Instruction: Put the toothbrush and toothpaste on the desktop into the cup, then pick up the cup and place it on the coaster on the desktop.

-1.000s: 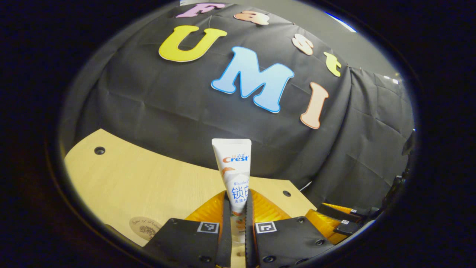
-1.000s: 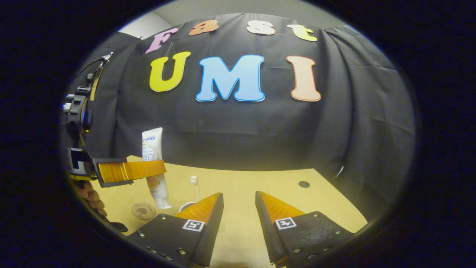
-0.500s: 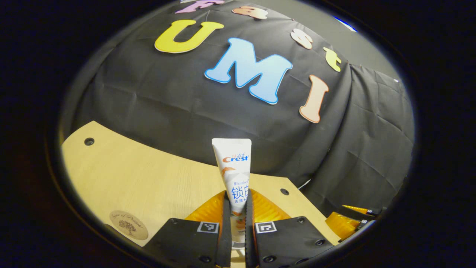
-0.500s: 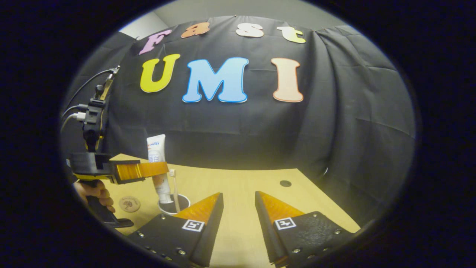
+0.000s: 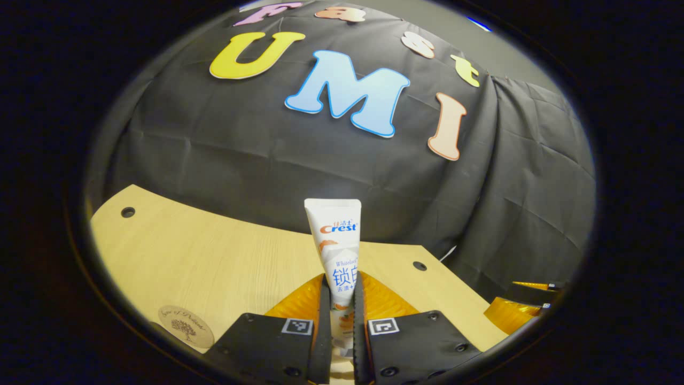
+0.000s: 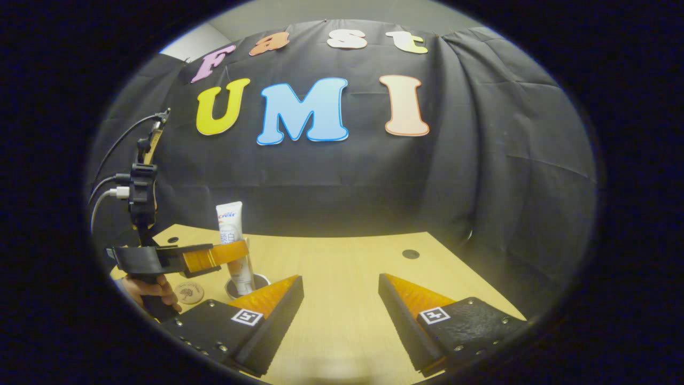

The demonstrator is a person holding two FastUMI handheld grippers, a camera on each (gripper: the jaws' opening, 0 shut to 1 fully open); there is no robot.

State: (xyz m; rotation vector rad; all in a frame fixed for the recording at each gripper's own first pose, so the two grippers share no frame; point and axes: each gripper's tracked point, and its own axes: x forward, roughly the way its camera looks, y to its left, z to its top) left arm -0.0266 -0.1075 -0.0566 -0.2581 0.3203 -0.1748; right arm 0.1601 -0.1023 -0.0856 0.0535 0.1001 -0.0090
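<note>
Presently the toothpaste (image 5: pixel 336 251) stands nearly upright, its flat crimped end uppermost and its long axis running close to vertical. In the right gripper view the toothpaste (image 6: pixel 235 246) has its lower end down inside the cup (image 6: pixel 241 285), which rests on the desktop (image 6: pixel 342 278). Whether the cap has reached the cup's bottom cannot be told from either view.

The left gripper (image 5: pixel 341 321) is clamped on the tube's lower body, both fingers pressing its flat sides. Seen from the right gripper view, the left gripper (image 6: pixel 238 251) reaches in level from the side, directly above the cup's rim, with a hand (image 6: pixel 152 289) on its handle.

The toothbrush cannot be made out with certainty; it may be hidden behind the tube.

The coaster (image 6: pixel 189 293) lies flat on the desktop just beside the cup, on the side toward that hand. In the left gripper view the coaster (image 5: pixel 186 326) sits low and to the left of the fingers.

The right gripper (image 6: pixel 342 315) hovers with its fingers spread wide and nothing between them, well apart from the cup.

Judgement: the step in hand is the release of the tube into the cup. The tube is already aligned with the cup's mouth, so the coming move turns on that vertical alignment. The left gripper is the nearer to both cup and coaster.
</note>
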